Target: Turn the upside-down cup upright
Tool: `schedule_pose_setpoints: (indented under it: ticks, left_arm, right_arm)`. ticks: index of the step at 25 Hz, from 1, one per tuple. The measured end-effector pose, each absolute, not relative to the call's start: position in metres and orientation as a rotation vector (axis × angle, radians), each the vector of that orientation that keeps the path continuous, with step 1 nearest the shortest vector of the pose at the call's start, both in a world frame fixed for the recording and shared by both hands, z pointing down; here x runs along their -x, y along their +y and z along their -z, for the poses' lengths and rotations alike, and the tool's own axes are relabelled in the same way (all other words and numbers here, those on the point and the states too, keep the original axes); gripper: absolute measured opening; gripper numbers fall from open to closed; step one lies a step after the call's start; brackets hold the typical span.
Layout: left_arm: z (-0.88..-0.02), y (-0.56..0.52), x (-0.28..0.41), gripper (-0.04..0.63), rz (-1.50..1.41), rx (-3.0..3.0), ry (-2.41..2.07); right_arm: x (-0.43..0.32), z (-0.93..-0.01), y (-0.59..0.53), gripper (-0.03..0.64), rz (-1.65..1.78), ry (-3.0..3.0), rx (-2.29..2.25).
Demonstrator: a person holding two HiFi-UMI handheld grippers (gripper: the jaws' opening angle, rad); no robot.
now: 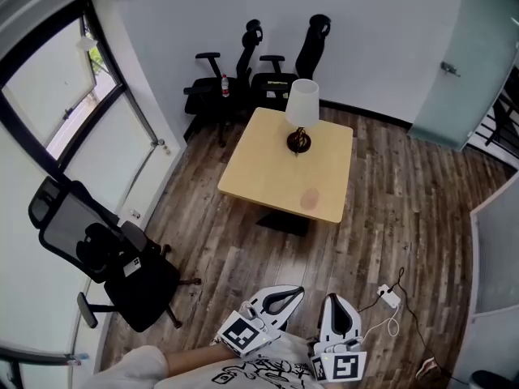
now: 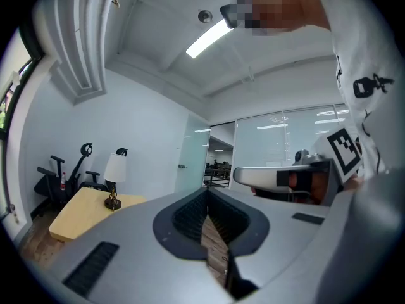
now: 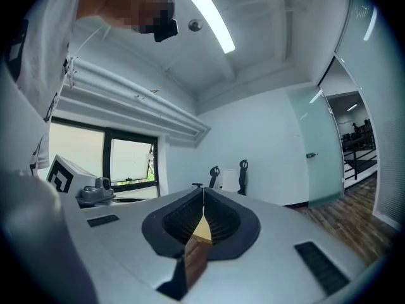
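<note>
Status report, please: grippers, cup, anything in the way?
Left gripper, right gripper: jaws shut, empty. Cup on table, untouched, far ahead. Lamp beyond it; nothing between.

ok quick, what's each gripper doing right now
left gripper: closed, holding nothing
right gripper: closed, holding nothing

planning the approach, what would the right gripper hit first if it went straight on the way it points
The way looks free at first for the right gripper. Pointing level, it likely passes over the table and meets the lamp; depth is unclear.
</note>
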State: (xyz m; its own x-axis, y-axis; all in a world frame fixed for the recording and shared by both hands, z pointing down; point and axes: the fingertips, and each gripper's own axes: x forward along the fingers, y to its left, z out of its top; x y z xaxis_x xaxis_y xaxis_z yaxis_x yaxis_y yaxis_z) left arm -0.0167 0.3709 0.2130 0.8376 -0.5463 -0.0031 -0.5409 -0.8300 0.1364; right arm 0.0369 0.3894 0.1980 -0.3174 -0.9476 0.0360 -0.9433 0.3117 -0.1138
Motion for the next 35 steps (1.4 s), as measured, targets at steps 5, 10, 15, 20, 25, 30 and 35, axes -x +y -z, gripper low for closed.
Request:
schedule_pose_setpoints:
  ticks: [5,10,15,20,25,30,35]
  left_arm:
    - [-0.218,0.370,0.018,0.009,0.032,-2.848,-0.907]
    - [-0.228,0.350,0.022,0.009,0.010,-2.800,-0.950]
    - [-0.223,0.322,0.017,0.009,0.028,-2.835,-0.958]
    - [-0.223,0.279,0.018,0.009,0.062,-2.844,-0.922]
    - [-0.222,0.225,0.023,0.009,0.061,-2.851,-0.899]
    - [-0.213,0.166,0.034,0.009,0.072,-2.867,-0.883]
    - [-0.207,0.110,0.048,0.009,0.085,-2.877,-0.856]
  right_arm:
    - [-0.040,-0.199,0.388,0.023,0.165,2.535,1.788]
    - [-0.043,-0.205,0.372,0.023,0.175,2.552,1.780]
    - [-0.050,-0.206,0.348,0.023,0.146,2.544,1.799]
    - [-0.045,-0.206,0.307,0.023,0.126,2.556,1.822]
    - [-0.043,-0.202,0.258,0.023,0.107,2.558,1.854]
    - [-0.028,-0.202,0.201,0.023,0.119,2.560,1.864]
    - [-0.012,-0.197,0.143,0.023,0.101,2.575,1.862]
